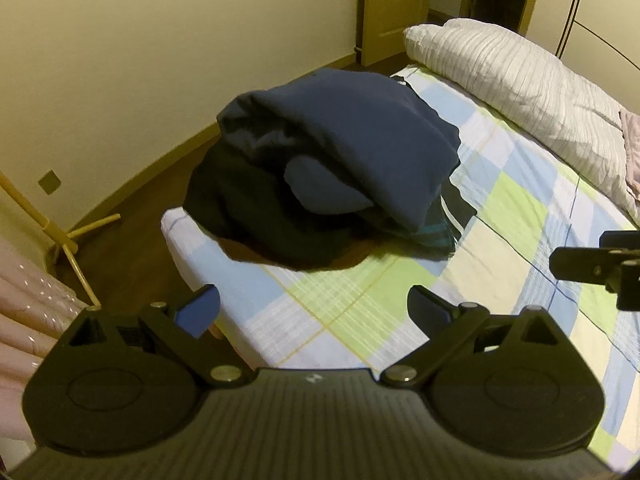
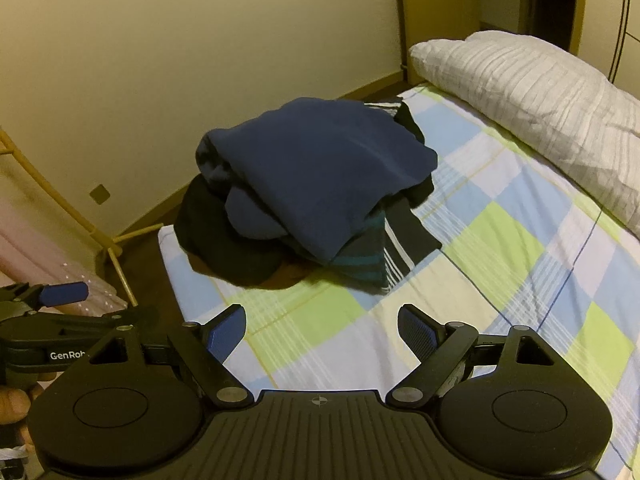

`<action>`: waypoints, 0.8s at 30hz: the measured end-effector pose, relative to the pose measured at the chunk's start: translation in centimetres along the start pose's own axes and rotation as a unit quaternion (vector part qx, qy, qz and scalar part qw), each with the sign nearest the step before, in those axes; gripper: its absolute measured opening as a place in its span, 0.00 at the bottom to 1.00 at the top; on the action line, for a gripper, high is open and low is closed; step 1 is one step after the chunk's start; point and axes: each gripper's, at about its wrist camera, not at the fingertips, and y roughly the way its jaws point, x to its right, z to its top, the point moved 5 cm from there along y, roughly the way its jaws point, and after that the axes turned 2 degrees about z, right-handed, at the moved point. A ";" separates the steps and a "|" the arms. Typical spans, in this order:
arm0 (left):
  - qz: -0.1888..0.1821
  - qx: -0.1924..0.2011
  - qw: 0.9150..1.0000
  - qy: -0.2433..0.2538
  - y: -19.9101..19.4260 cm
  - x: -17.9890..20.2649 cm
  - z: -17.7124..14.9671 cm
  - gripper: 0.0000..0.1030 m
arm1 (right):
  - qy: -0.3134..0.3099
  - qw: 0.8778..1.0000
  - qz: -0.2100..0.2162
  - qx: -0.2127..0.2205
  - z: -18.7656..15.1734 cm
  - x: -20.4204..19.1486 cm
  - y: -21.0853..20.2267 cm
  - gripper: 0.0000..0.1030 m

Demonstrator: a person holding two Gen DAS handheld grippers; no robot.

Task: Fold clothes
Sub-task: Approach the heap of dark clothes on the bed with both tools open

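Observation:
A pile of dark clothes lies on the bed near its corner. A navy garment [image 1: 360, 148] [image 2: 320, 168] is on top, over black clothes [image 1: 256, 216] [image 2: 224, 236] and a striped piece [image 2: 384, 252]. My left gripper [image 1: 314, 312] is open and empty, held above the checked sheet in front of the pile. My right gripper [image 2: 322, 332] is open and empty, also in front of the pile. Part of the right gripper shows at the right edge of the left wrist view [image 1: 596, 268]. The left gripper shows at the left edge of the right wrist view [image 2: 64, 294].
The bed has a checked blue, green and white sheet [image 1: 500, 248] [image 2: 520, 248]. A white striped pillow or duvet [image 1: 520, 84] [image 2: 540, 100] lies at the far right. A wooden rack [image 1: 68, 236] [image 2: 108, 244] stands on the floor at the left beside the wall.

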 end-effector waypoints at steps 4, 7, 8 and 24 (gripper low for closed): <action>0.000 0.001 1.000 -0.001 0.0 -0.1 0.6 0.96 | -0.003 1.000 0.006 0.000 0.4 0.0 0.0 0.83; -0.005 0.002 1.000 0.003 0.1 0.1 0.6 0.96 | -0.002 1.000 0.005 0.001 0.3 0.3 -0.1 0.83; -0.006 0.002 1.000 0.003 0.1 0.1 0.7 0.96 | -0.001 1.000 0.005 0.001 0.3 0.3 -0.1 0.83; -0.012 0.000 1.000 0.015 0.1 0.0 0.5 0.96 | 0.008 1.000 0.005 0.004 0.3 0.1 -0.1 0.83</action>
